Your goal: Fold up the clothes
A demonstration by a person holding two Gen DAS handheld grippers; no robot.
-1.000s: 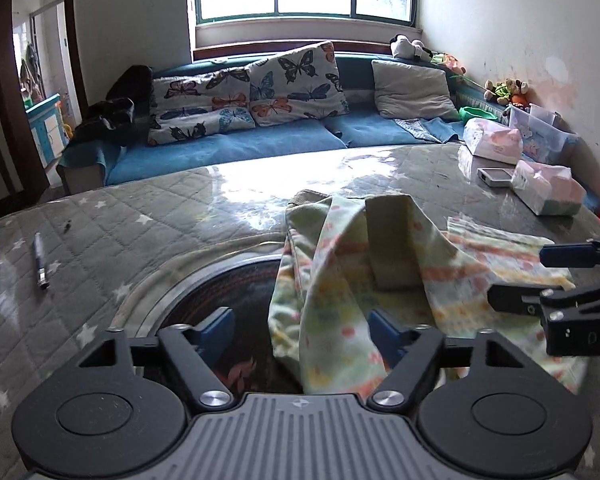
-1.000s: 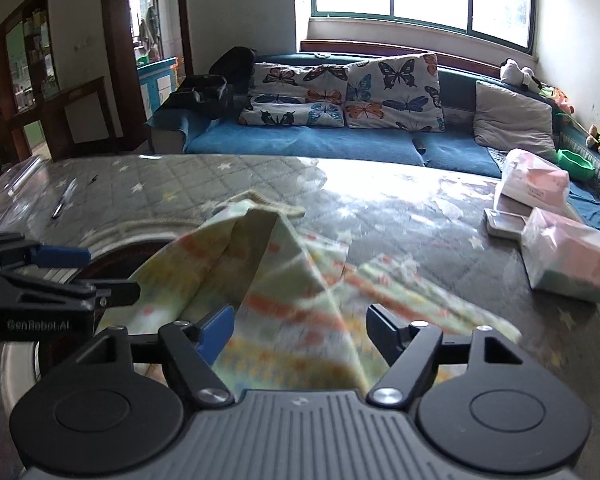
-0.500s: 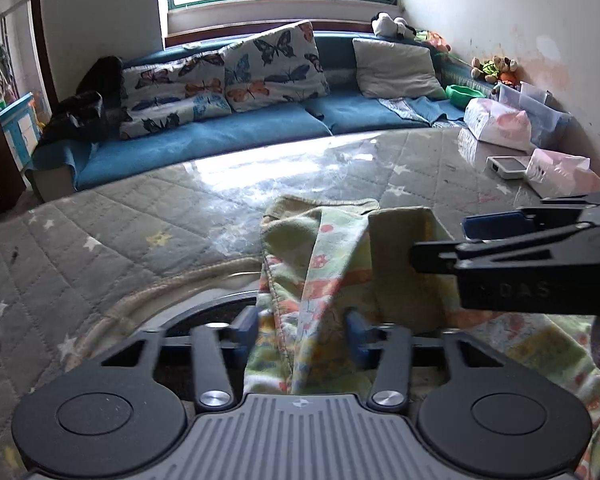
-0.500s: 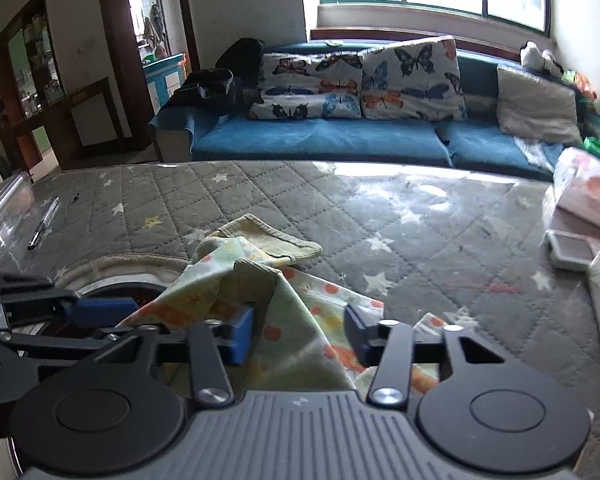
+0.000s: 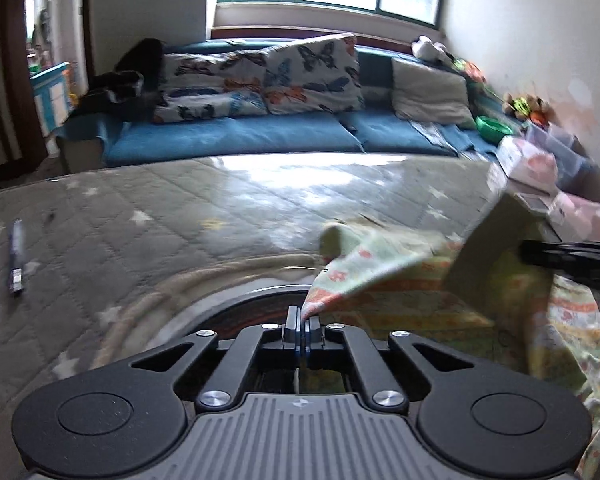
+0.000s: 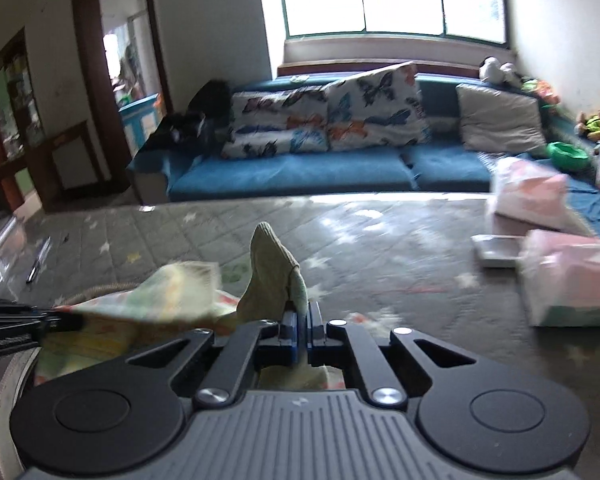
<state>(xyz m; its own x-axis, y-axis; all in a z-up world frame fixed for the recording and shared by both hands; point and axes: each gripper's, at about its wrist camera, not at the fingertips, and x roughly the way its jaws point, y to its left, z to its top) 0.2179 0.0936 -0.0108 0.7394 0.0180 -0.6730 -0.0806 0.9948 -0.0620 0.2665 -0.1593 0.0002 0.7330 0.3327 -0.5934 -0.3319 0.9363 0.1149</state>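
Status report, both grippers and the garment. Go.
Left gripper shut on printed garment edge. Right gripper shut on another part, cloth stretched between. Pen far off, nothing in the way.

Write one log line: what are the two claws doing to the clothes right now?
left claw: shut on garment | right claw: shut on garment | garment: partly lifted off table | fold: not done

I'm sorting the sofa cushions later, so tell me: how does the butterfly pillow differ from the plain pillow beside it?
The butterfly pillow is white with blue, orange and dark butterflies; the plain pillow is a single grey-beige with no print. The butterfly pillow sits nearer the middle of the blue sofa, while the plain pillow sits toward the right end, by the toys. Both lean upright against the sofa back.
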